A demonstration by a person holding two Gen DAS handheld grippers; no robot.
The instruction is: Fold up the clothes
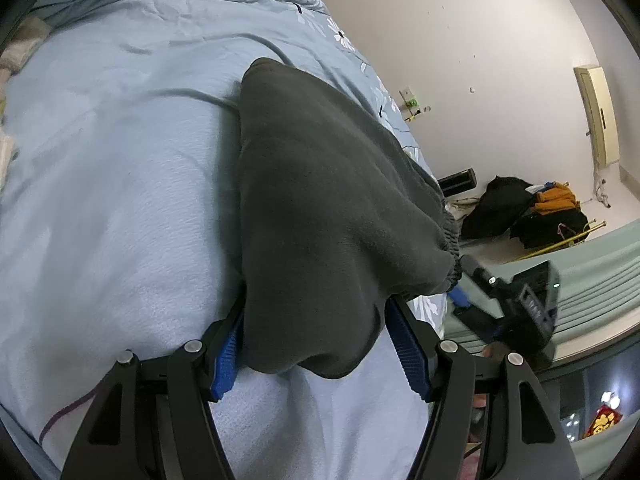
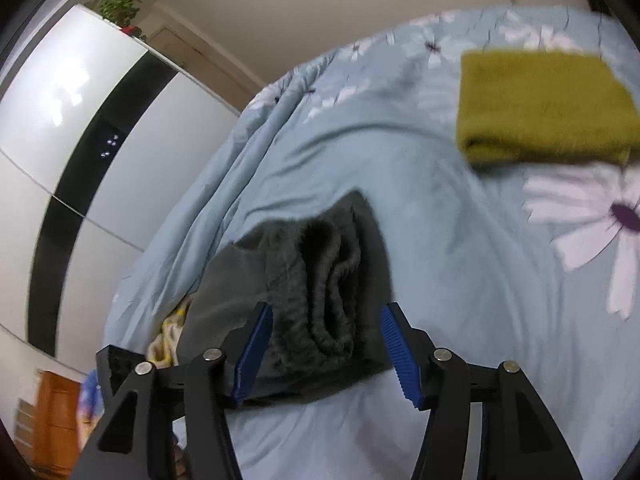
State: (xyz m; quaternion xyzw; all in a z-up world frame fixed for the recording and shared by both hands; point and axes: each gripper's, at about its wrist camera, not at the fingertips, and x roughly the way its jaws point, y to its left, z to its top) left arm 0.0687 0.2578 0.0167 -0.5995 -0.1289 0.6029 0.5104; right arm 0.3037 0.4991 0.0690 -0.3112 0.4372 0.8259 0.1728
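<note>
A dark grey fleece garment (image 1: pixel 320 200) with an elastic waistband lies folded on the light blue bed cover (image 1: pixel 120 160). My left gripper (image 1: pixel 316 320) straddles its near end; the blue pads (image 1: pixel 228 356) stand wide apart on either side of the cloth, not pinching it. In the right wrist view the gathered waistband end of the garment (image 2: pixel 320 280) lies between the wide-apart pads of my right gripper (image 2: pixel 324 320), which is open too. The right gripper also shows in the left wrist view (image 1: pixel 516 304), beside the waistband.
A folded mustard-yellow garment (image 2: pixel 544 108) lies on the floral duvet (image 2: pixel 480 240) at the far right. A white wardrobe (image 2: pixel 80 140) stands left of the bed. A pile of dark and orange clothes (image 1: pixel 532 208) lies on the floor by the white wall.
</note>
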